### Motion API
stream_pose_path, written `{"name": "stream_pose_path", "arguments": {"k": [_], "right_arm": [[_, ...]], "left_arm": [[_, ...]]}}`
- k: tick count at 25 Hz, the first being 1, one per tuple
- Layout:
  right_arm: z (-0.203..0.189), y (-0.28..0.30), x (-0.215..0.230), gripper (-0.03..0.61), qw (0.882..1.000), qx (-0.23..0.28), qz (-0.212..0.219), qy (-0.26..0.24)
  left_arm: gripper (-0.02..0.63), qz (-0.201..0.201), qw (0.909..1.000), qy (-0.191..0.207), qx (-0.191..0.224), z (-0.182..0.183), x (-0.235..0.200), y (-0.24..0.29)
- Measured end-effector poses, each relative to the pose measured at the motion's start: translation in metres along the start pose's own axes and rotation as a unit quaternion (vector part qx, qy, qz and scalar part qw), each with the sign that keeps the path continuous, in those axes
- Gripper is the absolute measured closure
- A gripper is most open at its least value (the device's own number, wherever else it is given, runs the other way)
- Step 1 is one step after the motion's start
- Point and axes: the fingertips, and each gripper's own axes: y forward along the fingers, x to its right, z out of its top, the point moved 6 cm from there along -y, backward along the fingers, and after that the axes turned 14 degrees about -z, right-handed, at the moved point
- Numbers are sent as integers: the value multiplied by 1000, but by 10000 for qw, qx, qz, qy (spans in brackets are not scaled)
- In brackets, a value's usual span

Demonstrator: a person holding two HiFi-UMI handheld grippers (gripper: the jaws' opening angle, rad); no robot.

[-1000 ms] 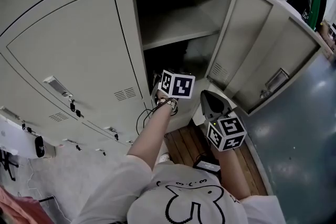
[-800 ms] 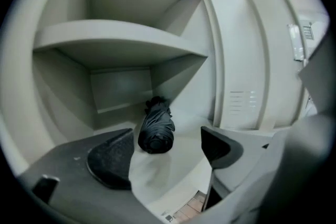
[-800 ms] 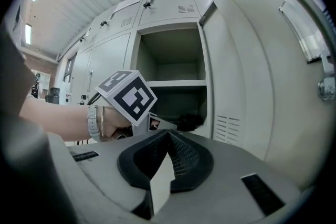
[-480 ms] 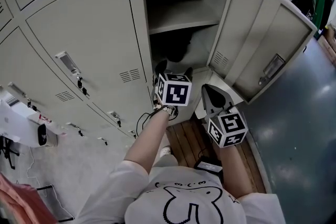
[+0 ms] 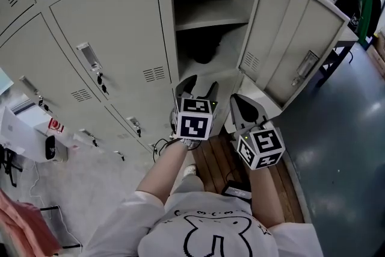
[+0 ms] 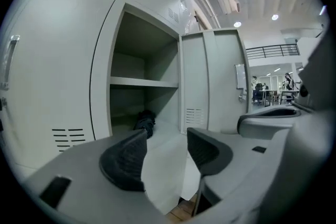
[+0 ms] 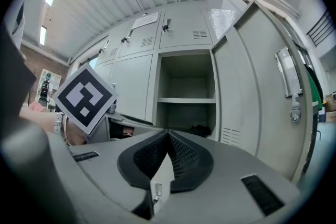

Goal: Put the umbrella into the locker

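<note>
Beige locker bank [image 5: 108,27] fills the wall ahead of us, with grey-blue floor [image 5: 349,147] to the right and a wooden board [image 5: 210,168] under our feet. One locker [image 5: 207,3] stands open, its door [image 5: 283,39] swung out to the right. A shelf [image 5: 210,22] splits it into an upper and a lower compartment. We see the umbrella [image 5: 204,56], black and folded, lying in the lower compartment toward the back left, well clear of both grippers. Our left gripper [image 5: 198,88] sits in front of the opening with its jaws partly apart and closing. Nothing is between the pads; only the locker bottom shows through the gap. Our right gripper [image 5: 237,100] is just beside it on the right, its jaws pressed together tip to tip and holding nothing. On writing, the right gripper view shows a paper sheet [image 7: 144,20] on an upper door, but the print is too small to read. A red-and-white sticker [image 5: 55,125] on a white box [image 5: 24,135] at lower left is also unreadable. The marker cubes carry black-and-white squares only, no text.
</note>
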Motion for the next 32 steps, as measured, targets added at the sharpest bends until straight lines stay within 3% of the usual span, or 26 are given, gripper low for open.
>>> {"name": "stream_pose_path", "arguments": {"k": [4, 10, 14, 17, 24, 32], "right_arm": [[2, -19, -6, 566, 9997, 63, 98, 206], [9, -40, -13, 566, 9998, 214, 34, 40], [10, -48, -21, 568, 9994, 303, 63, -141], [9, -55, -27, 566, 9990, 396, 88, -186], [8, -59, -36, 566, 9988, 462, 31, -155], [8, -59, -43, 566, 9992, 319, 188, -143]], "left_arm": [[455, -33, 9998, -13, 174, -3, 12, -24], [607, -133, 9969, 109, 767, -9, 28, -58], [607, -653, 9919, 546, 938, -15, 45, -65], [607, -873, 9879, 482, 1185, -17, 52, -75], [607, -1079, 9800, 516, 1592, -9, 60, -92], [607, -1124, 9782, 644, 1620, -8, 64, -98]]}}
